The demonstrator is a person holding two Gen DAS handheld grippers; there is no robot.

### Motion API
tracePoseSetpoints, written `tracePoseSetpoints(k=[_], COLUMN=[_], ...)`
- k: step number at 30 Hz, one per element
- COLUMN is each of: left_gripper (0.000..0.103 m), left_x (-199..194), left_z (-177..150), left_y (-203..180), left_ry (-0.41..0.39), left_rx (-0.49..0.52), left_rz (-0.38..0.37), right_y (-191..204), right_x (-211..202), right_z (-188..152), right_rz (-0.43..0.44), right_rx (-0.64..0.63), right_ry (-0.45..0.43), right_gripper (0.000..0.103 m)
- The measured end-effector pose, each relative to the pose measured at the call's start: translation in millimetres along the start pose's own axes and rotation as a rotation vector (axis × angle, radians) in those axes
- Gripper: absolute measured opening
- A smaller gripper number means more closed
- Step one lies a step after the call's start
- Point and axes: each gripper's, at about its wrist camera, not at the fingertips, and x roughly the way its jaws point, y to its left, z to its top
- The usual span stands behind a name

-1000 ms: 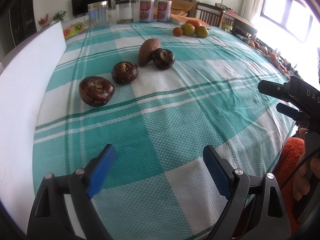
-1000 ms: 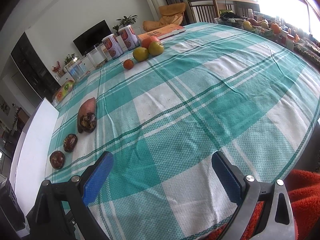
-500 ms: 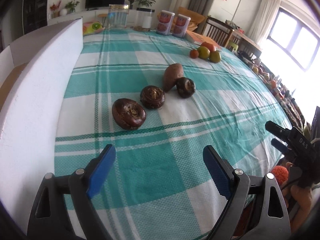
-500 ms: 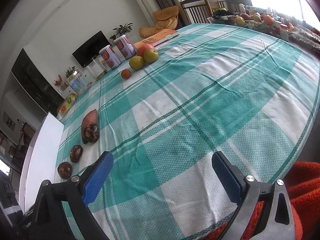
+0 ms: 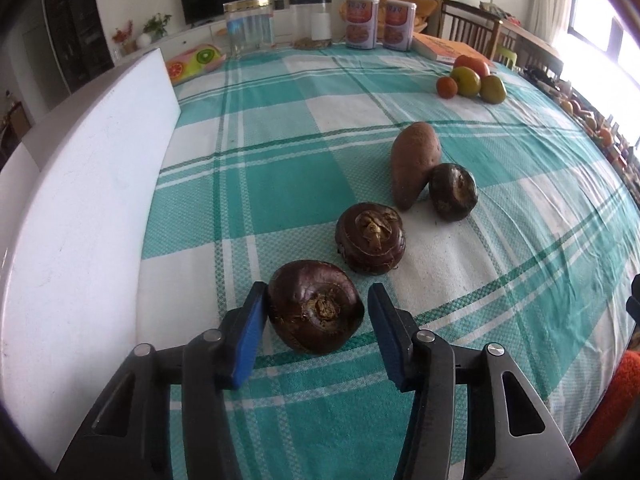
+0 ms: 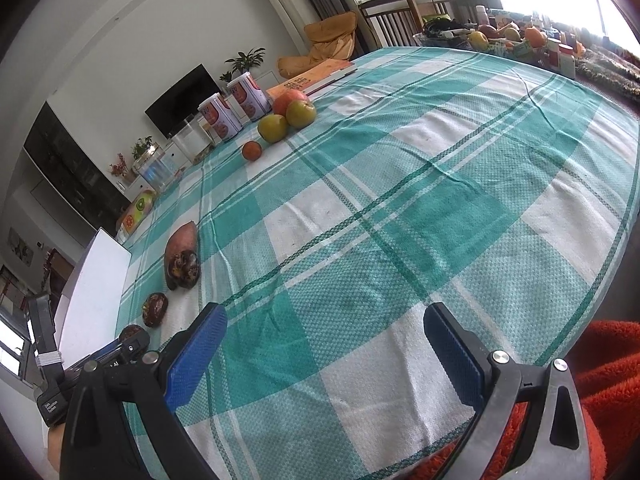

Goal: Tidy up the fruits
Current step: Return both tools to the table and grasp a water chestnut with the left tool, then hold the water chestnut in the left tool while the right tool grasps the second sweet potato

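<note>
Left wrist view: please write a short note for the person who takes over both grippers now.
Left gripper: jaws have just been closing around the nearest dark fruit, which sits on the cloth; a firm grip is not clear.
Right gripper: open, empty, above the cloth.
Beyond: second dark fruit, third dark fruit against a sweet potato; fruit pile far side.
Done: nothing lifted.
Left: grip, lift, group everything.

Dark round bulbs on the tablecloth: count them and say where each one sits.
3. The nearest bulb lies between the left gripper's blue pads. The middle bulb sits just beyond it. The far bulb touches the sweet potato. None seems hidden.
</note>
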Motion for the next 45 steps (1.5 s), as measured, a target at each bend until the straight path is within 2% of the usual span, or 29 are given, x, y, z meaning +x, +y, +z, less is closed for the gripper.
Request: tracePoseSetpoints(k=[6, 10, 15, 20, 24, 25, 27, 28, 29, 31, 34, 36, 38, 42, 44, 45], left_gripper=[0.049, 0.049, 0.049, 0.049, 0.049, 0.049, 0.049, 0.049, 0.049, 0.049, 0.049, 0.049, 0.049, 0.049, 0.049, 0.049], left_x=[-20.4, -33.0, -34.6, -28.6, -30.6, -31.4, -32.7, -33.0, -33.4, -34.5, -40.9, -46.6, -50.5, -57.3, -62.6, -67.2], left_z=[-8.3, -14.6, -15.8, -18.5, -20.6, -20.9, -21.6, -21.5, -21.8, -21.0, -18.7, -16.9, -14.8, -12.1, -11.9, -12.3], left_y=[8.6, 6.0, 7.8, 13.6, 12.0, 11.5, 11.3, 11.3, 11.4, 13.0, 16.4, 18.0, 18.9, 17.3, 18.1, 19.9], left_ry=[-0.043, -0.060, -0.069, -0.047, -0.047, -0.048, -0.052, -0.053, -0.054, -0.056, -0.076, -0.093, -0.103, -0.119, -0.119, -0.114], left_rx=[-0.037, -0.033, -0.045, -0.073, -0.074, -0.073, -0.073, -0.072, -0.072, -0.075, -0.075, -0.074, -0.076, -0.066, -0.075, -0.087], left_rz=[-0.052, -0.083, -0.097, -0.108, -0.114, -0.115, -0.110, -0.106, -0.103, -0.097, -0.078, -0.063, -0.058, -0.054, -0.084, -0.123], right_y=[-1.5, 14.0, 84.2, 156.5, 184.9, 188.6, 199.8, 205.3, 208.2, 210.7, 204.0, 202.5, 203.8, 208.0, 211.1, 212.6], right_x=[5.1, 31.3, 81.3, 147.9, 194.5, 202.7, 205.4, 206.5, 206.4, 204.2, 187.4, 166.8, 147.8, 119.2, 107.9, 102.9], right_z=[0.8, 13.9, 60.7, 85.0, 78.9, 75.8, 75.2, 74.9, 75.6, 77.9, 90.4, 101.2, 109.0, 107.8, 99.9, 95.5], right_rz=[0.018, 0.111, 0.239, 0.222, 0.118, 0.097, 0.061, 0.068, 0.074, 0.084, 0.204, 0.250, 0.276, 0.299, 0.291, 0.286], right_rx=[0.009, -0.007, -0.081, -0.194, -0.252, -0.259, -0.298, -0.311, -0.305, -0.292, -0.206, -0.193, -0.214, -0.277, -0.319, -0.340], right_ry=[0.028, 0.172, 0.333, 0.470, 0.580, 0.605, 0.599, 0.608, 0.612, 0.593, 0.504, 0.426, 0.371, 0.341, 0.331, 0.326], right_gripper=[0.099, 0.099, 0.098, 0.092, 0.084, 0.078, 0.069, 0.049, 0.046, 0.045, 0.045, 0.045, 0.045, 0.045, 0.045, 0.045])
